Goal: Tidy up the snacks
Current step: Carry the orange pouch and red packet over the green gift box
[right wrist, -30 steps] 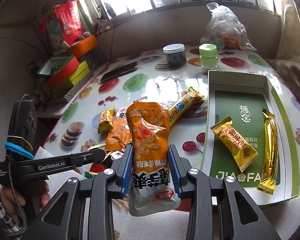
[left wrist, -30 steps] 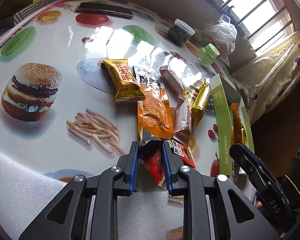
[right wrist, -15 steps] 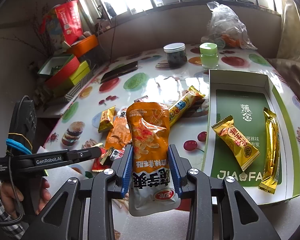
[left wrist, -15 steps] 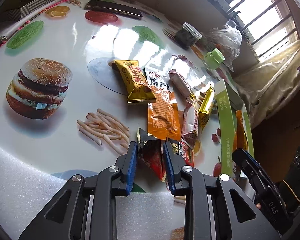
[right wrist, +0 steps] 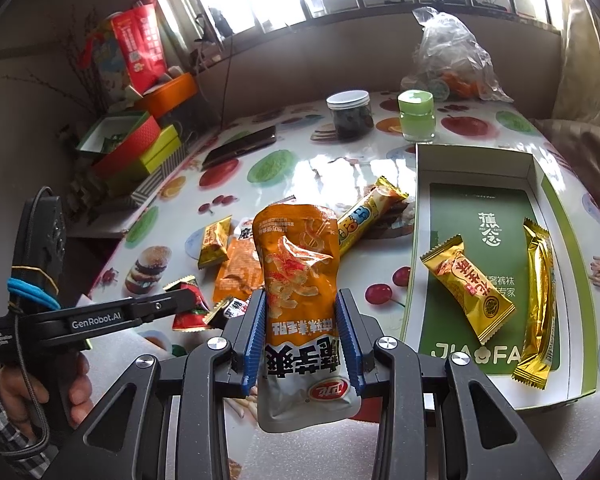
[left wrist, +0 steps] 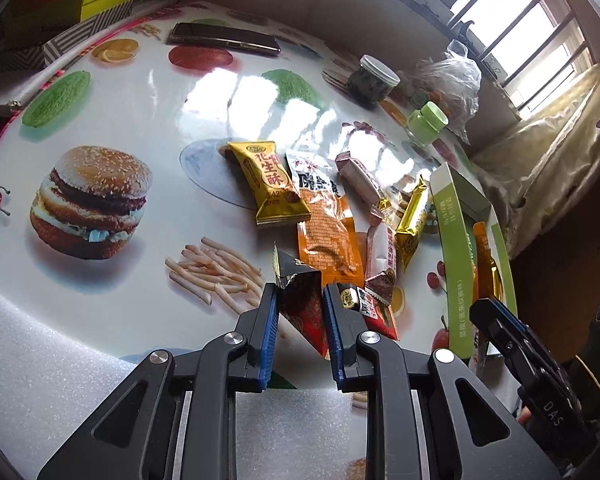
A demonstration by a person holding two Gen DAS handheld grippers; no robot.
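My left gripper (left wrist: 300,294) has its jaws closing on a dark red snack packet (left wrist: 304,312), both blue pads against its sides, at the near edge of the table. In the right wrist view that left gripper (right wrist: 180,300) shows with the red packet (right wrist: 188,312) at its tip. My right gripper (right wrist: 300,300) is shut on an orange and silver snack pouch (right wrist: 296,256), held upright above the table. A green and white box (right wrist: 536,168) lies to the right and holds a gold packet (right wrist: 468,284) and a gold bar (right wrist: 538,300).
Loose snacks lie mid-table: a yellow packet (left wrist: 268,184), a flat orange packet (left wrist: 328,236), a pink bar (left wrist: 382,256). Farther back are a phone (left wrist: 224,38), a dark jar (right wrist: 348,114), a green jar (right wrist: 416,116) and a plastic bag (right wrist: 452,56). Stacked boxes (right wrist: 136,144) stand off the left edge.
The left gripper has shifted slightly, and the red packet now stands more upright between its pads. The right gripper and its orange pouch have stayed put.
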